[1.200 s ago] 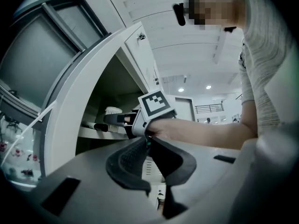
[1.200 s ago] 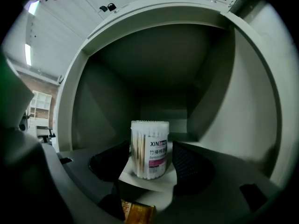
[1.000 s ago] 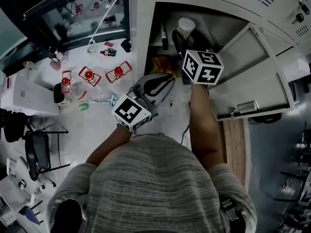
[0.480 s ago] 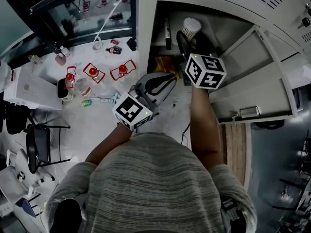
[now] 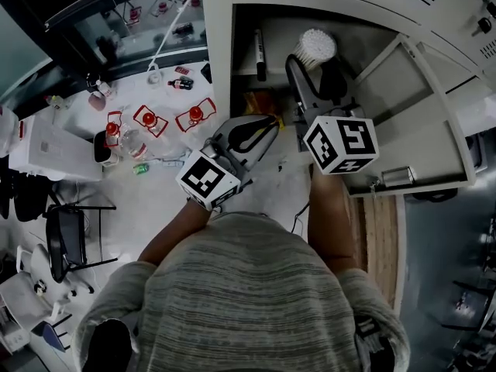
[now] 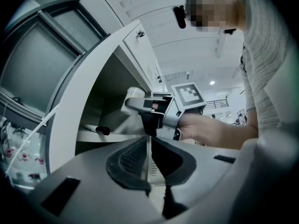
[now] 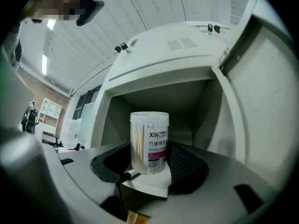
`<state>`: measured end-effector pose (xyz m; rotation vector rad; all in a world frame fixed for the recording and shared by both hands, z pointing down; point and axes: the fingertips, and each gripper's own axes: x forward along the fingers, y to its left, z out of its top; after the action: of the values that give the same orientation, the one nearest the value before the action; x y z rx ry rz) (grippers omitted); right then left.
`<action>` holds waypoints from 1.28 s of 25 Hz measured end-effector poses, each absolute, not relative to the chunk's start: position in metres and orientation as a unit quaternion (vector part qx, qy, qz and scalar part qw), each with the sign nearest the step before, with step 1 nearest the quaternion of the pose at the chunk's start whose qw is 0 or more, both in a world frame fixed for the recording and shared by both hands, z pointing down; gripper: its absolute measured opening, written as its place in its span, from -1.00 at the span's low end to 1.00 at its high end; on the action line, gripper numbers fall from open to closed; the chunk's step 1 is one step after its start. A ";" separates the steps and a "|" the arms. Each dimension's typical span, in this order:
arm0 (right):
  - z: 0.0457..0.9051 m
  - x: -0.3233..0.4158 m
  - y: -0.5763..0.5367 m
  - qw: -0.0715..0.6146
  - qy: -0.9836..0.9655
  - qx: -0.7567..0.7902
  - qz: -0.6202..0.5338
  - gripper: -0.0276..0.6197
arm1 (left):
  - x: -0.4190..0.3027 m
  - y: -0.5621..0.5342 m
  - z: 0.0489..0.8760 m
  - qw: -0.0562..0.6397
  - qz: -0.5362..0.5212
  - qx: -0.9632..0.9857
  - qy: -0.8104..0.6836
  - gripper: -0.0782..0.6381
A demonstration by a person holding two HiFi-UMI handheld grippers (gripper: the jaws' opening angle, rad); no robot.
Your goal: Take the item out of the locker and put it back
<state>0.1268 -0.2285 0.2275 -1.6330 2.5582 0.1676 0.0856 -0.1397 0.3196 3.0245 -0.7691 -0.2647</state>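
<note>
Between the jaws of the right gripper (image 7: 148, 168) stands a clear jar (image 7: 149, 141) of thin pale sticks with a pink-and-white label. The jaws are spread wide, one dark pad on either side of the jar's lower half; I can't say whether either pad touches it. The jar sits upright on a white shelf (image 7: 150, 185) inside the open locker (image 7: 177, 45), close to the shelf's front edge. Just left of the jar's base, by the left pad, a marker pen (image 7: 128, 175) lies on the same shelf. Below the shelf edge the corner of an orange packet (image 7: 135, 217) shows. To the gripper's right the locker door (image 7: 266, 101) stands swung open.

Off to that gripper's left and lower, outside the locker, the left gripper (image 6: 149, 146) is held with its jaws closed to a thin slit and nothing between them. It points toward the locker opening, with the right gripper and the person's forearm (image 6: 219, 132) beyond its tips.
</note>
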 end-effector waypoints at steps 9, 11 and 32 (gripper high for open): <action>0.201 0.138 -0.187 0.069 0.828 -0.546 0.106 -0.13 | 0.096 -0.137 0.320 0.002 -0.080 0.969 -0.233 -0.68; 0.202 0.140 -0.186 0.069 0.827 -0.548 0.107 -0.13 | 0.097 -0.137 0.325 0.003 -0.066 0.971 -0.230 -0.68; 0.281 0.143 -0.276 0.002 0.827 -0.561 0.019 -0.13 | 0.084 -0.138 0.331 0.010 -0.062 0.962 -0.264 -0.68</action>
<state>0.1434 -0.2757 0.2811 -1.7610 2.5958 0.0586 0.0843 -0.1382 0.3308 3.0042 -0.8235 -0.1945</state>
